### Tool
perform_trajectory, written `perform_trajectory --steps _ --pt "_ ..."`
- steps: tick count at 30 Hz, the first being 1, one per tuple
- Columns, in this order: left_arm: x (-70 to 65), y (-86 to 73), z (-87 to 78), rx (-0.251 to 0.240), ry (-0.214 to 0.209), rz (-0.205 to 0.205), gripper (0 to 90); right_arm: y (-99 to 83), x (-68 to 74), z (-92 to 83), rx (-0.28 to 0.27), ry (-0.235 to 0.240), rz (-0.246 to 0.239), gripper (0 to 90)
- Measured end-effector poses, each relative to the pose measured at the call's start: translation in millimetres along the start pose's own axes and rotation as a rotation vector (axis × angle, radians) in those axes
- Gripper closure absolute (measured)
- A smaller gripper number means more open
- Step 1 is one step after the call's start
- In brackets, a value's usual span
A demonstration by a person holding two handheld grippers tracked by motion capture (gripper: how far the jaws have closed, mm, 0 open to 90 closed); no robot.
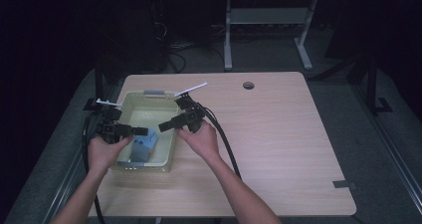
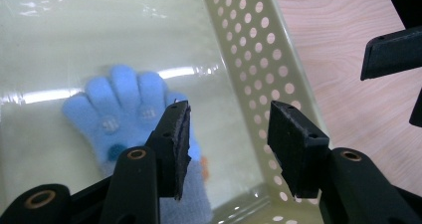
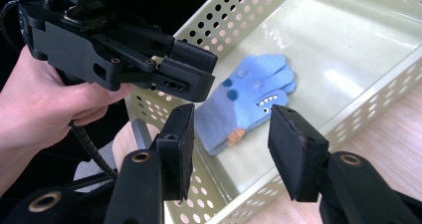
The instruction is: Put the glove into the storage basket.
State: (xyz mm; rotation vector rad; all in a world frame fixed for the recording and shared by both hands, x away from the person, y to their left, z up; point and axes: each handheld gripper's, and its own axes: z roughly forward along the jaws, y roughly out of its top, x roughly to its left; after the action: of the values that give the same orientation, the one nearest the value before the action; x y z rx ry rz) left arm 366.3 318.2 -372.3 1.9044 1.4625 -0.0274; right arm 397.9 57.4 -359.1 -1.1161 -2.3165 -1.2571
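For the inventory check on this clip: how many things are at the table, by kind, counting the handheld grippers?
Blue glove: 1
Perforated pale basket: 1
Handheld grippers, left gripper and right gripper, both open over the basket: 2
Total: 4

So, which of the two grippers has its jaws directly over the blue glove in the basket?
The left gripper: its jaws reach over the blue glove in the basket. The right gripper points in from the basket's right rim.

glove (image 3: 246,102): fuzzy knit cloth | basket (image 3: 348,102): glossy perforated plastic | table (image 1: 278,129): matt wood
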Motion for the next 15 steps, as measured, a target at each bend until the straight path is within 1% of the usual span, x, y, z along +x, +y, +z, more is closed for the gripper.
perform_trajectory --steps 3,7,9,12,15 --pt "-3.0 0.5 0.7 0.0 -0.001 0.006 50.7 -0.7 -0.7 -1.7 0.003 0.001 -0.006 52.0" --pt "-9.1 2.4 0.3 -0.011 -0.012 0.014 50.2 -1.3 -0.9 -5.2 -0.001 0.004 -0.007 51.4" --pt "-13.1 3.5 0.1 -0.025 -0.021 0.015 50.0 -1.9 -1.2 -8.4 -0.01 0.005 -0.008 50.9" --pt "-18.6 5.3 -0.2 -0.031 -0.033 0.029 49.6 -2.6 -2.5 -14.3 -0.022 0.009 -0.002 50.2" --pt "-24.6 7.0 1.8 -0.036 -0.053 0.044 48.9 -4.5 -6.2 -21.7 -0.034 0.012 -0.008 48.3"
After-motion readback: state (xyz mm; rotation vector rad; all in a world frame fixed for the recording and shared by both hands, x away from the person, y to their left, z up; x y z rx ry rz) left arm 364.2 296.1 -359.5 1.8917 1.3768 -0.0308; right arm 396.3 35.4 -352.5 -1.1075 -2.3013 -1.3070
